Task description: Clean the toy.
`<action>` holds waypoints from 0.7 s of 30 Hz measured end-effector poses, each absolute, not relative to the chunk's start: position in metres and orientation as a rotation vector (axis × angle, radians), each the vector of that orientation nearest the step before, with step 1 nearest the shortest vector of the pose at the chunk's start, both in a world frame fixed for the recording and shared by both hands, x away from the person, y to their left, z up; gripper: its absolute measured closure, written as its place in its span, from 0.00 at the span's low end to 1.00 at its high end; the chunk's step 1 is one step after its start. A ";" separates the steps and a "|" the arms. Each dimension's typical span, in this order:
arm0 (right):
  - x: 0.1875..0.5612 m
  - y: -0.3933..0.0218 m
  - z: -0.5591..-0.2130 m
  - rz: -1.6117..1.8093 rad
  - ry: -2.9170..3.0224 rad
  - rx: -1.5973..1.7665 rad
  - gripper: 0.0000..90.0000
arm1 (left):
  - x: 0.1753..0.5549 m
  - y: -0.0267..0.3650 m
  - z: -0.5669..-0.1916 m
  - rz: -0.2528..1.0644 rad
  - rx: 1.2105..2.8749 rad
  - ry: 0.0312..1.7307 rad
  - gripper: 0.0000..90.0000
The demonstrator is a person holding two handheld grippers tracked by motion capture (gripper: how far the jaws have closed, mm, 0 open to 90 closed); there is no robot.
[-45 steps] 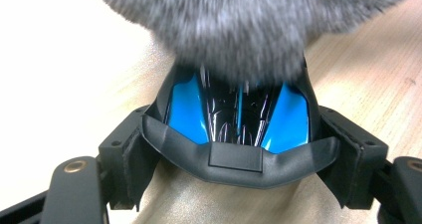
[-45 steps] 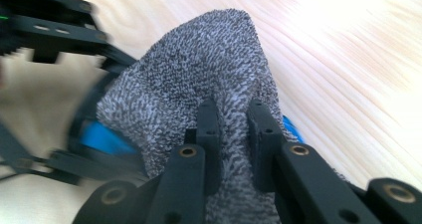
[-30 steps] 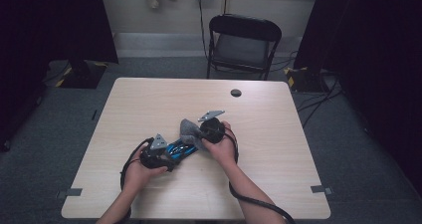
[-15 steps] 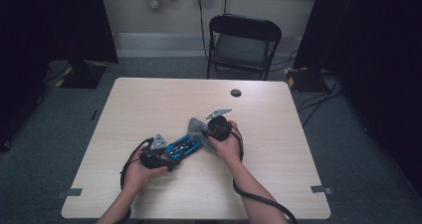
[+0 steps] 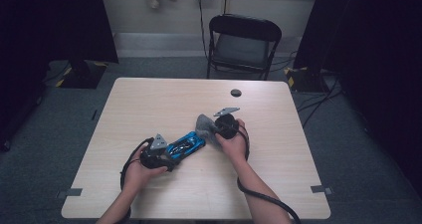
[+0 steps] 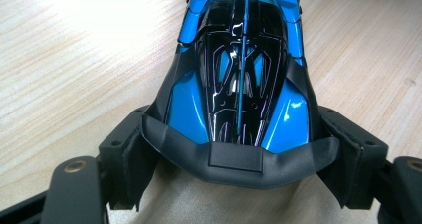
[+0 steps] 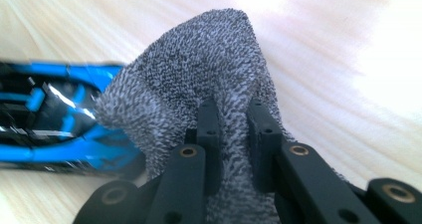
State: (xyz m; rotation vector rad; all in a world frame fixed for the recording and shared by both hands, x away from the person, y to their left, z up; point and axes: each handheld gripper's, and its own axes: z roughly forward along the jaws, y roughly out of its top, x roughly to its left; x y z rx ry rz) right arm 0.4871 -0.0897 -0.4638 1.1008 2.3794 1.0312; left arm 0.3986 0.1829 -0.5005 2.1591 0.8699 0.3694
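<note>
A shiny blue and black toy car (image 5: 185, 145) lies on the wooden table (image 5: 149, 99), pointing up and to the right. My left gripper (image 5: 169, 157) is shut on one end of it. In the left gripper view the car (image 6: 239, 74) sits between both pads (image 6: 132, 149), which press on its sides. A grey terry cloth (image 5: 204, 125) rests at the car's other end, and my right gripper (image 5: 214, 129) is shut on it. The right gripper view shows the gripper (image 7: 234, 117) pinching a fold of the cloth (image 7: 199, 59), with the blurred car (image 7: 50, 119) to the left.
A small black round disc (image 5: 236, 92) lies near the table's far edge. A black folding chair (image 5: 244, 45) stands behind the table. Black cables loop from both grippers toward the near edge.
My right gripper has slid to the right with the cloth, toward and past the car's far end. The left gripper and the car have stayed put.
</note>
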 end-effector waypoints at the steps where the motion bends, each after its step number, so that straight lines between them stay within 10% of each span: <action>1: 0.486 -0.090 -0.460 1.048 2.370 1.093 0.88 | 0.399 0.183 -0.500 0.369 2.159 0.870 0.27; 21: 0.422 0.006 -0.453 1.165 2.588 0.642 0.88 | 0.399 0.184 -0.500 0.374 2.164 0.866 0.27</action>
